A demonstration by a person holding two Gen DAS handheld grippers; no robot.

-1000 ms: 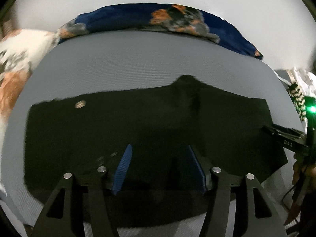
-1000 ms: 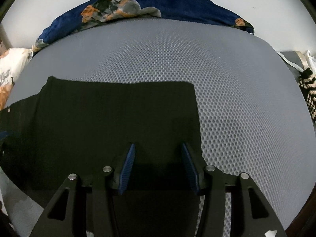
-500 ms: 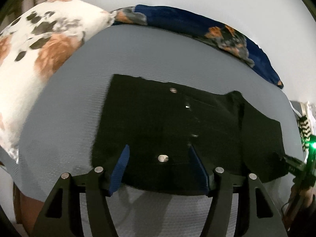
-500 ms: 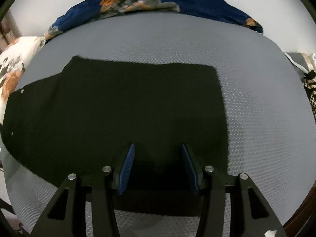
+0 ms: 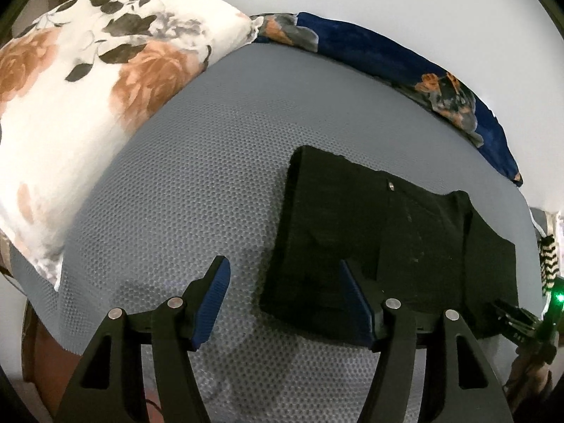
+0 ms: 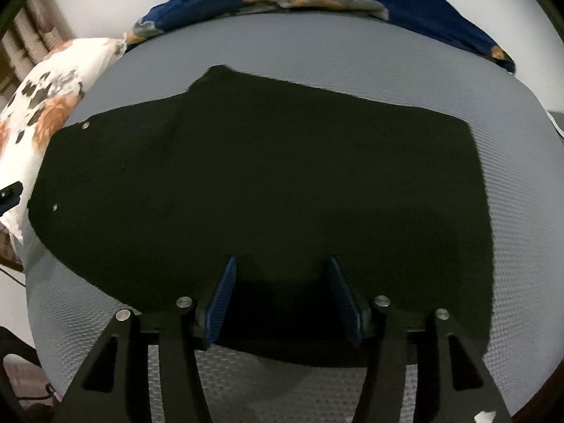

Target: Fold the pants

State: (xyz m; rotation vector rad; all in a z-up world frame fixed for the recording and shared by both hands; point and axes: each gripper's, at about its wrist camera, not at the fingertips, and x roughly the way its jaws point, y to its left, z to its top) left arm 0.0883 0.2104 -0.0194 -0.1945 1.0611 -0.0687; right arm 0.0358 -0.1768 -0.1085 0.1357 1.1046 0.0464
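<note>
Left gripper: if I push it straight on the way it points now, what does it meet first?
Most likely the grey mesh bedcover, just beside the left edge of the black pants. The left gripper is open and empty; its right finger overlaps the pants' edge in view, so depth is uncertain.

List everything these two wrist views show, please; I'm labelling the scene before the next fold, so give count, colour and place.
pants: one, black, lying flat and partly folded on the grey surface, metal studs near one end.
mattress cover: one, grey, textured, under the pants.
floral pillow: one, white with orange and dark flowers, at the left edge of the surface.
blue floral fabric: one, navy with orange flowers, along the far edge by the wall.
striped item: one, black and white, at the far right, too small to identify.
left gripper: one, black with blue pads, open, nothing between them, over the pants' left edge.
right gripper: one, black with blue pads, jaws opening above the pants.
</note>
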